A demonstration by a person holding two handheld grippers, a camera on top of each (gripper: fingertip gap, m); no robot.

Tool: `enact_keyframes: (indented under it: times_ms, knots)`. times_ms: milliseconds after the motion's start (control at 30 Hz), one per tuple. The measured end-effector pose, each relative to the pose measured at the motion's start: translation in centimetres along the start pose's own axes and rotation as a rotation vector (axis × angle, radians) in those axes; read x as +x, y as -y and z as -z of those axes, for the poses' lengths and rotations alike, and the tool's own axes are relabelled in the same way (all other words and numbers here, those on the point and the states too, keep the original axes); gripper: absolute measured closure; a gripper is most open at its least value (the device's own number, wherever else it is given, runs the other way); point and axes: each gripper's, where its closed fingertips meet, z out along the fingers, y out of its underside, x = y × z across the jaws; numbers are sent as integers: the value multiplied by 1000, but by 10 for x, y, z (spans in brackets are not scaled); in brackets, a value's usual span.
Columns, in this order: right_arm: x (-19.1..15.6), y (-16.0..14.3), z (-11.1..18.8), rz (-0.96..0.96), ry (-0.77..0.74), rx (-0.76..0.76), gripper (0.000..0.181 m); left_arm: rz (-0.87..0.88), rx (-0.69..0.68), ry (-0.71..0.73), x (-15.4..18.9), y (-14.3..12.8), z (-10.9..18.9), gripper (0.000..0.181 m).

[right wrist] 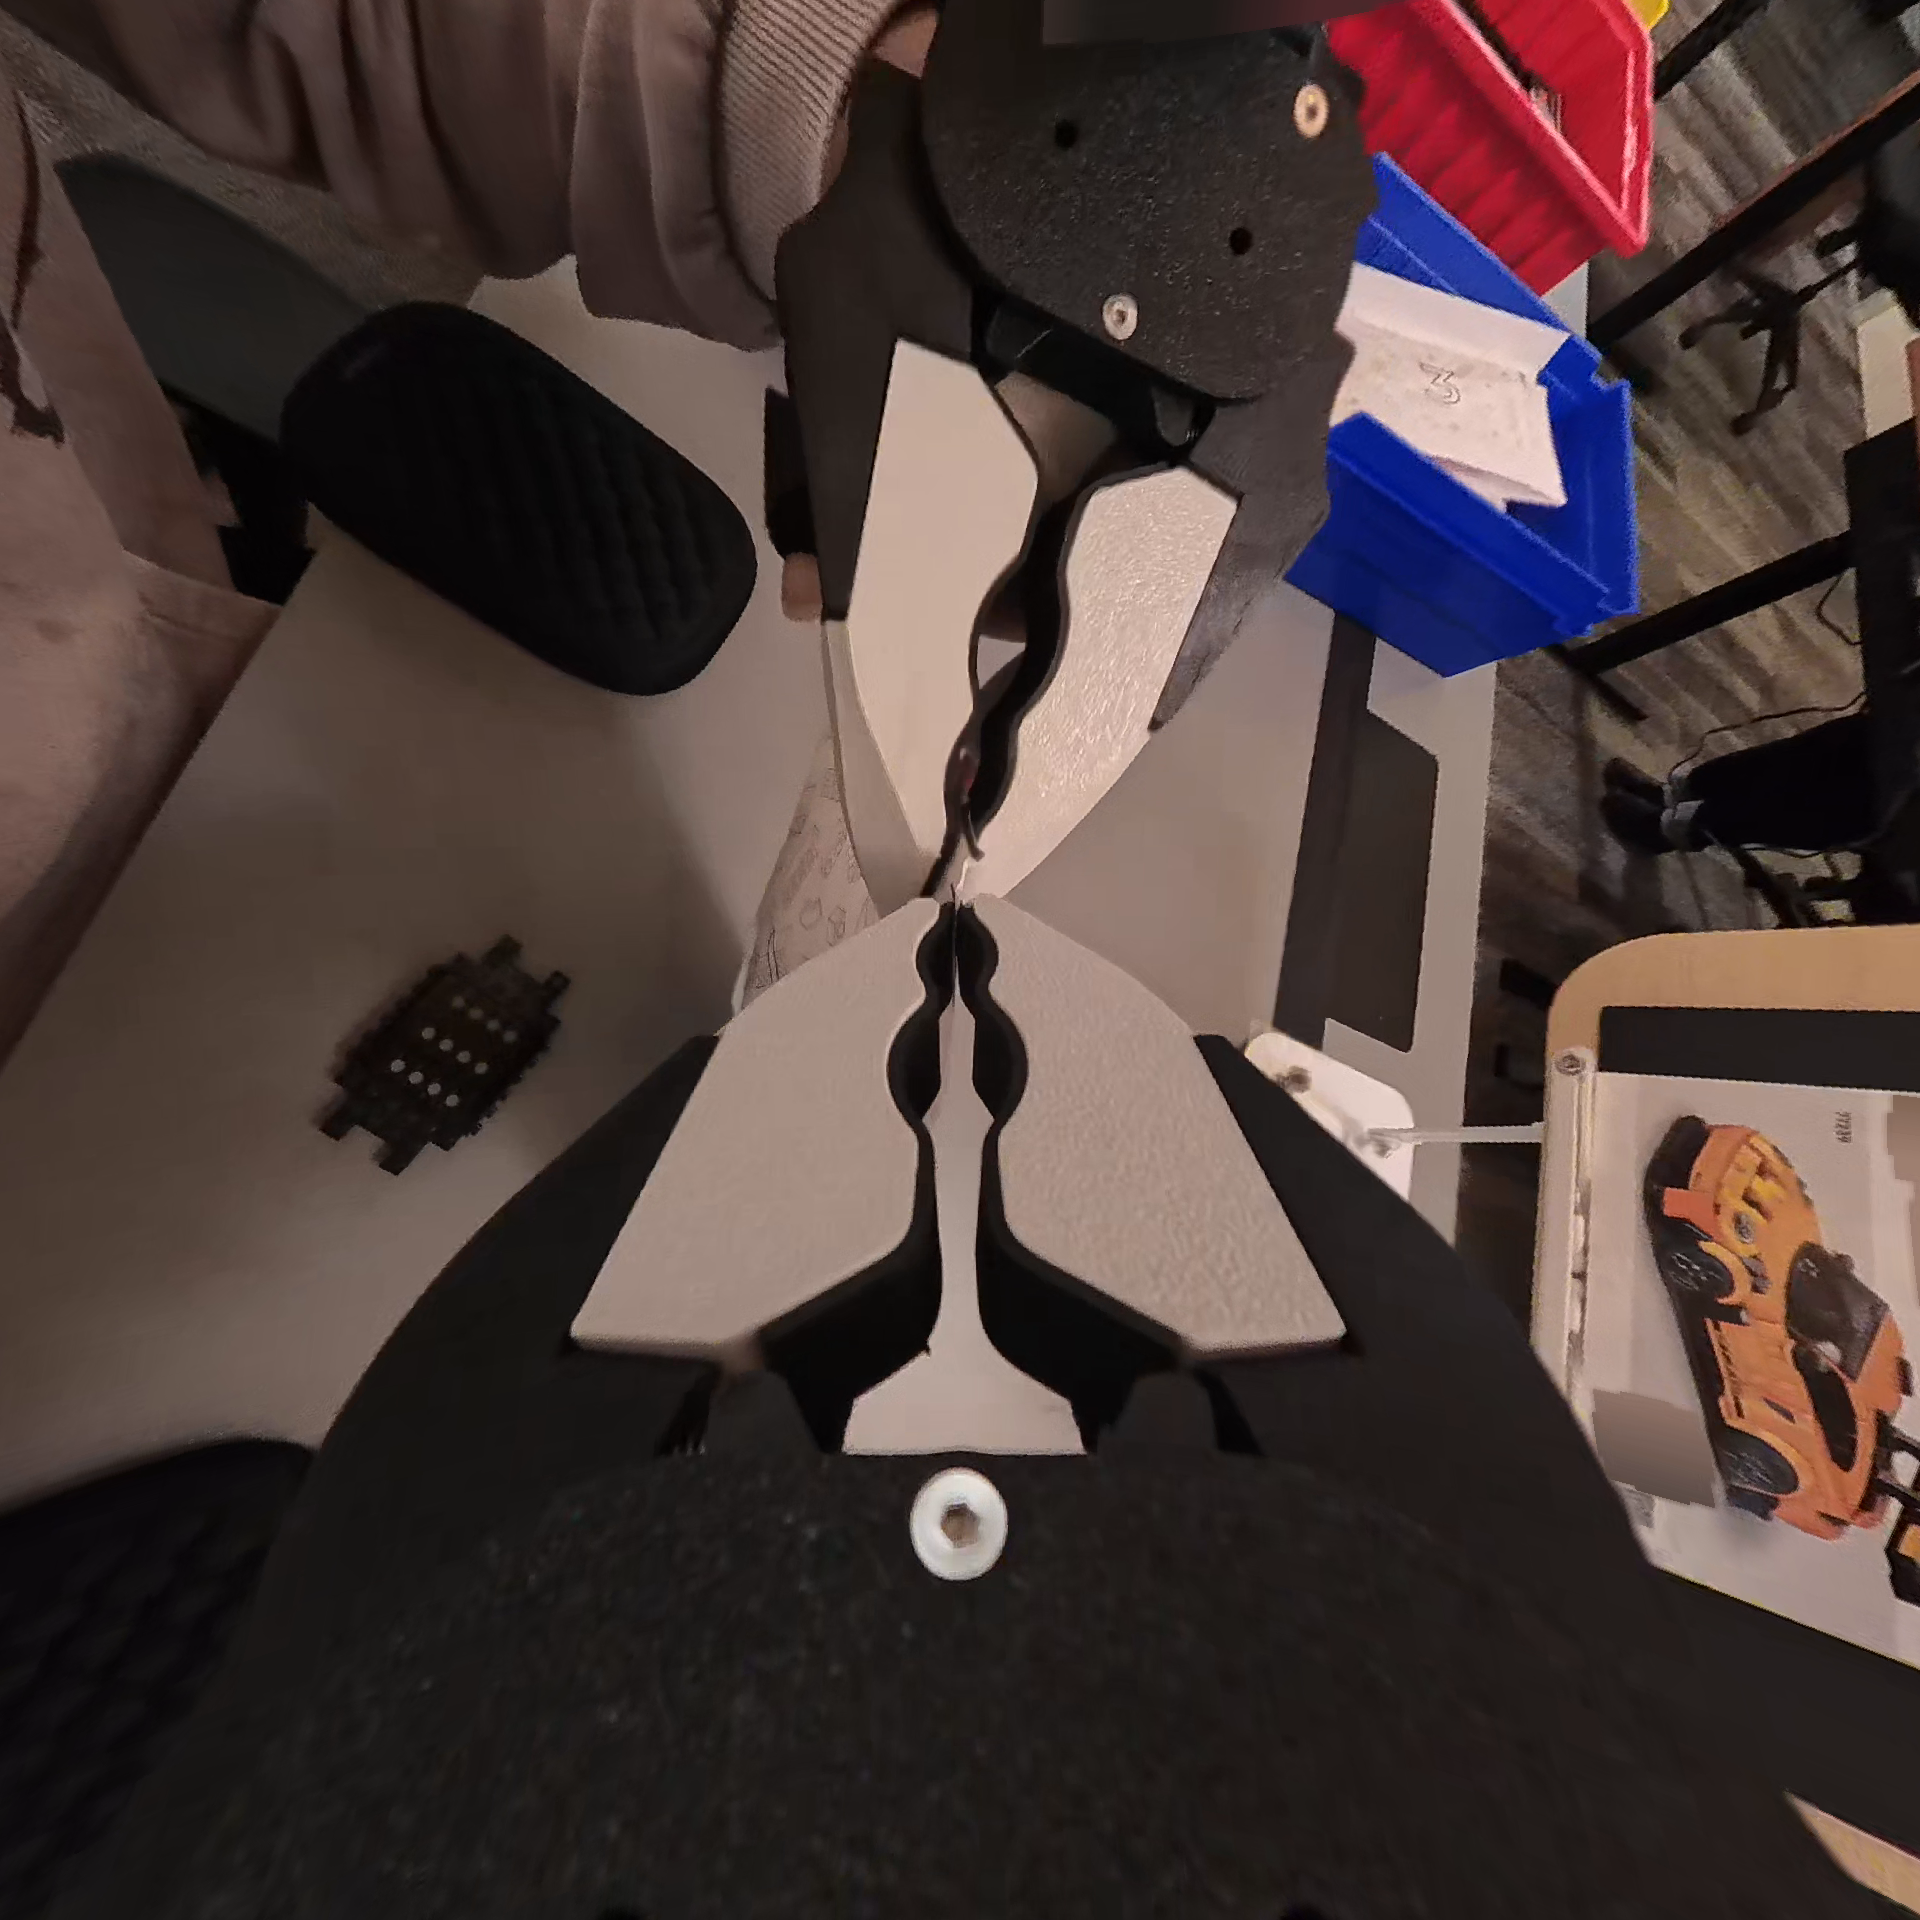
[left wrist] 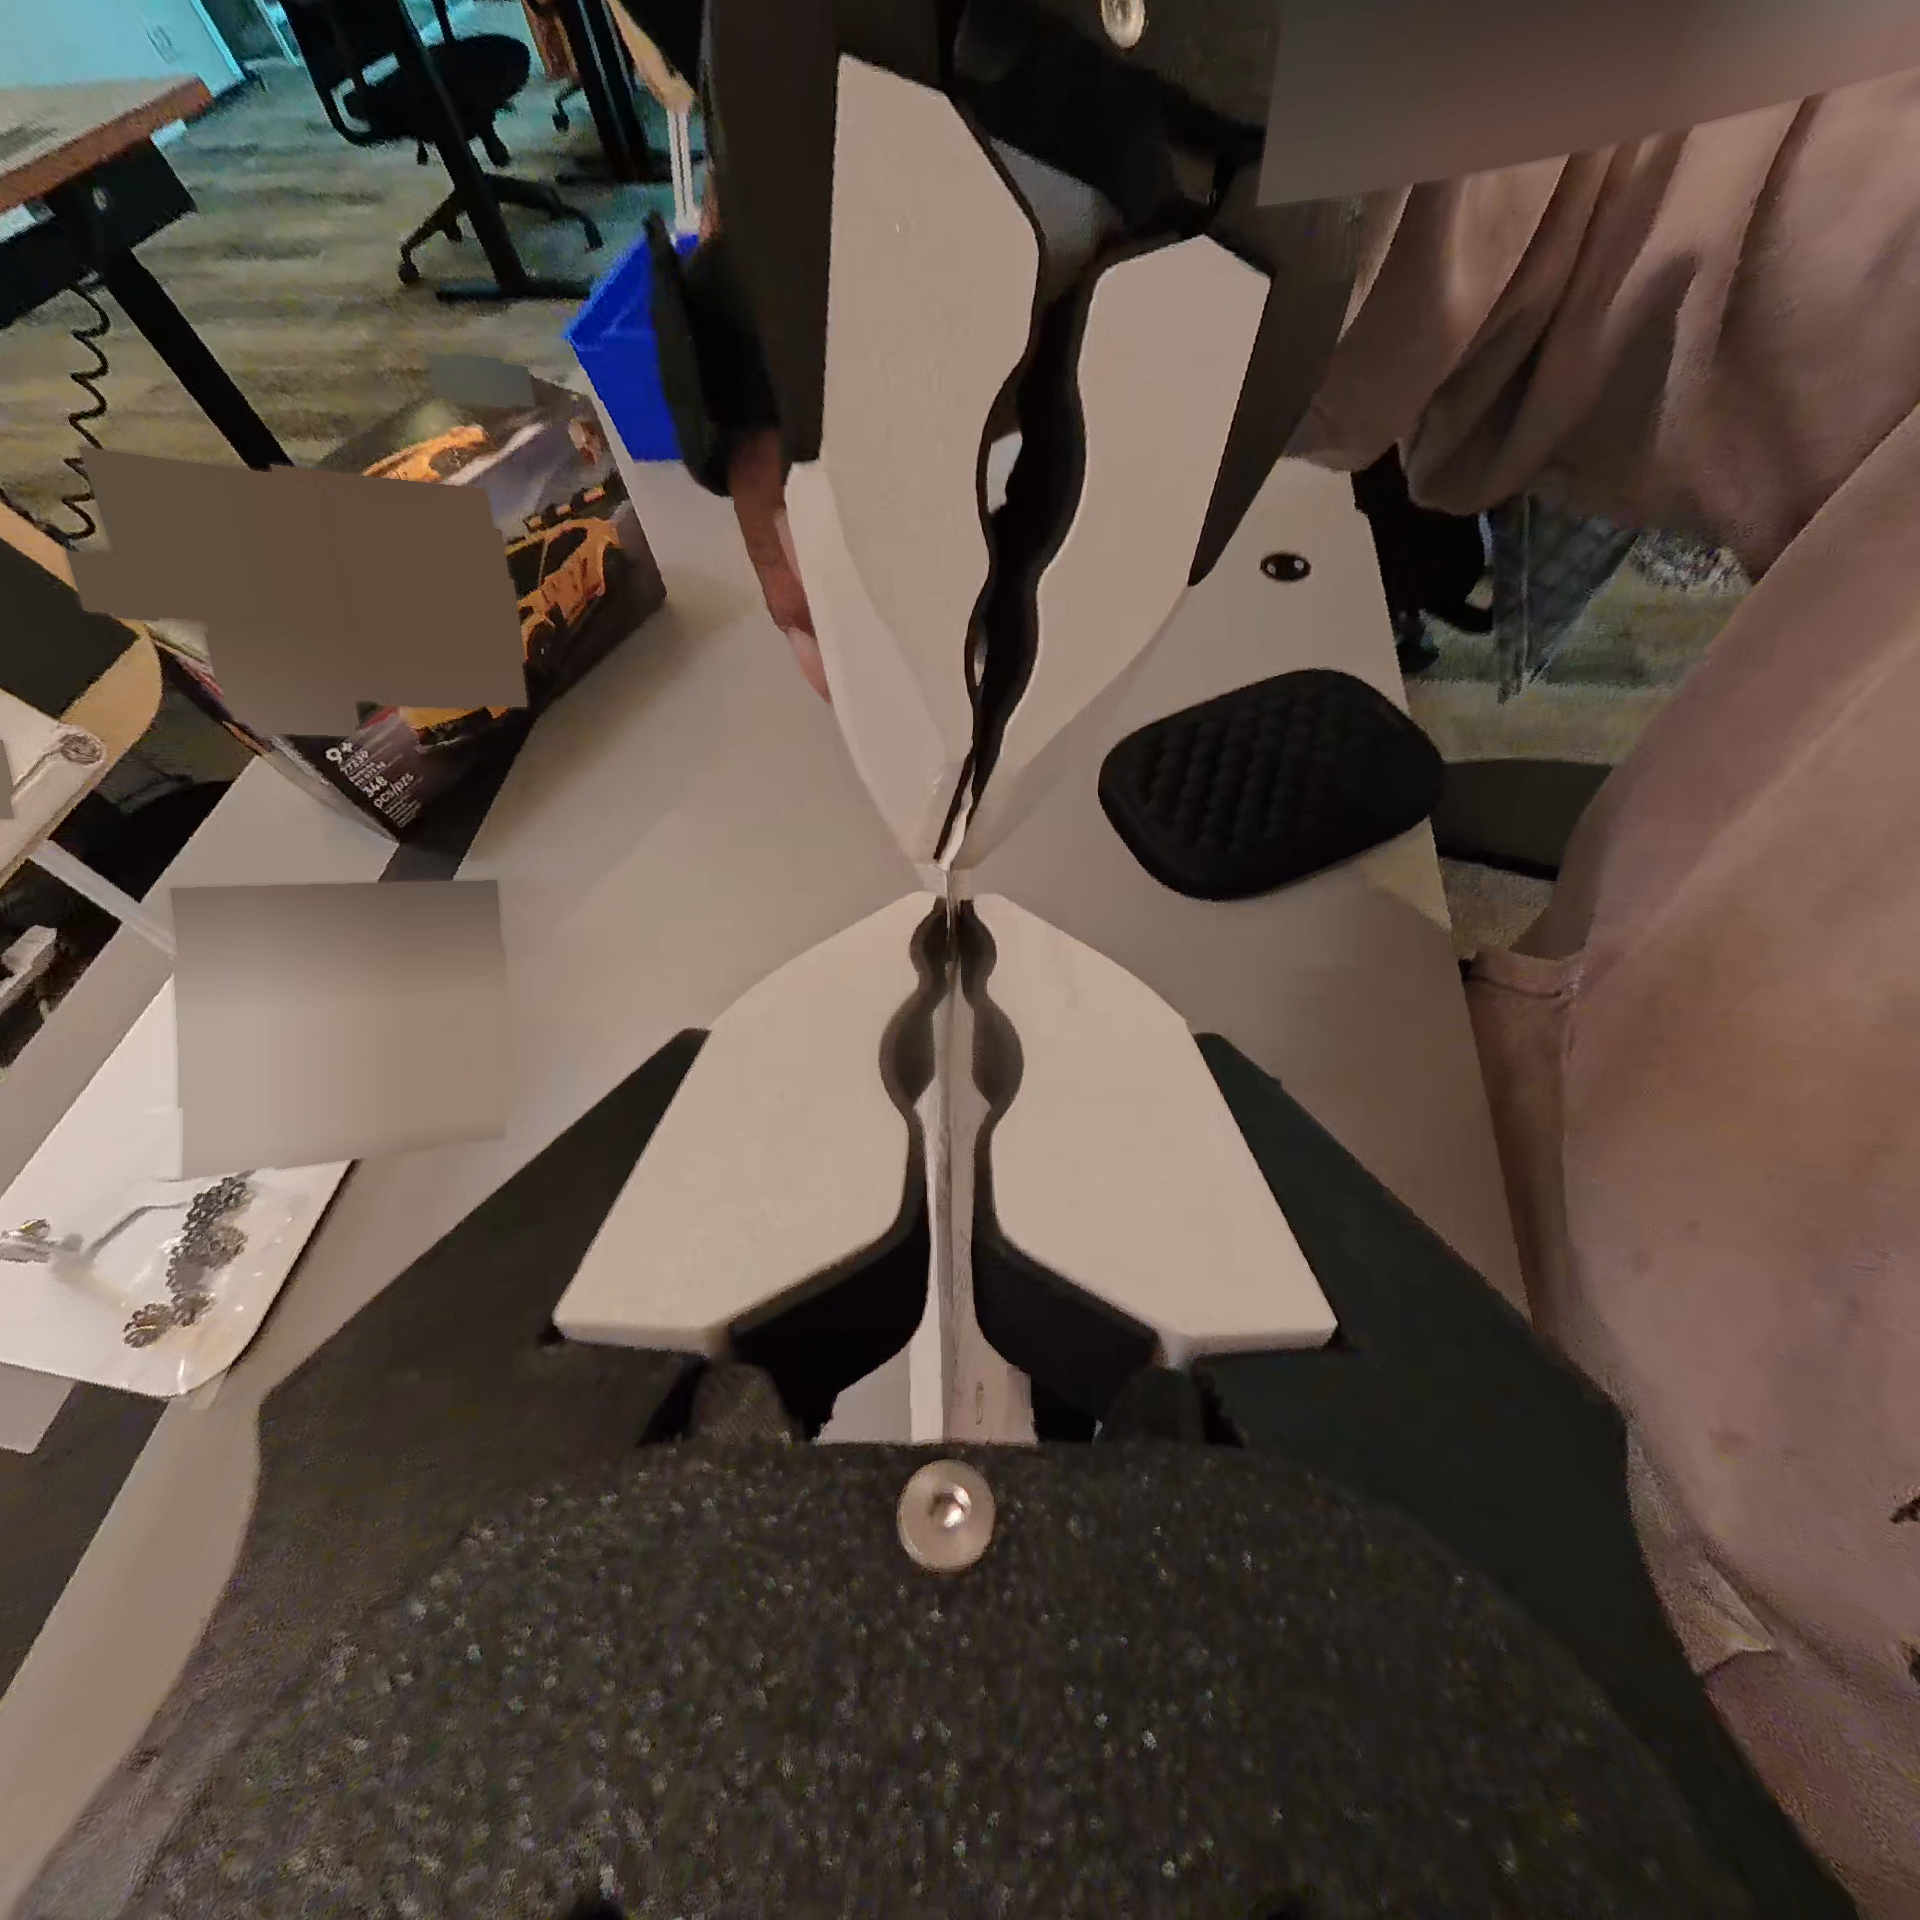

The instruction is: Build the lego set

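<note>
One white worktop (right wrist: pixel 312 831) carries one lego box (left wrist: pixel 582 582) at ten o'clock, two blue bins (right wrist: pixel 1475 540), one black lego assembly (right wrist: pixel 447 1049) at nine o'clock. Left gripper (left wrist: pixel 948 896) and right gripper (right wrist: pixel 954 906) meet tip-to-tip, jaws pressed together; whether they pinch anything is unclear.

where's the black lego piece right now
In the right wrist view, the black lego piece lies on the white table, left of the right claw and below the black pad.
</note>
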Motion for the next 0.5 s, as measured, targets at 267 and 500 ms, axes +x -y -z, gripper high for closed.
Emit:
enact_keyframes:
  times_ms: [267,500]
  knots:
    - [10,-4,-14,-58,45,-26,181,-10,0,79,-16,-2,13,181]
    - [16,-5,-20,-18,52,-30,178,11,0,78,-21,-11,16,181]
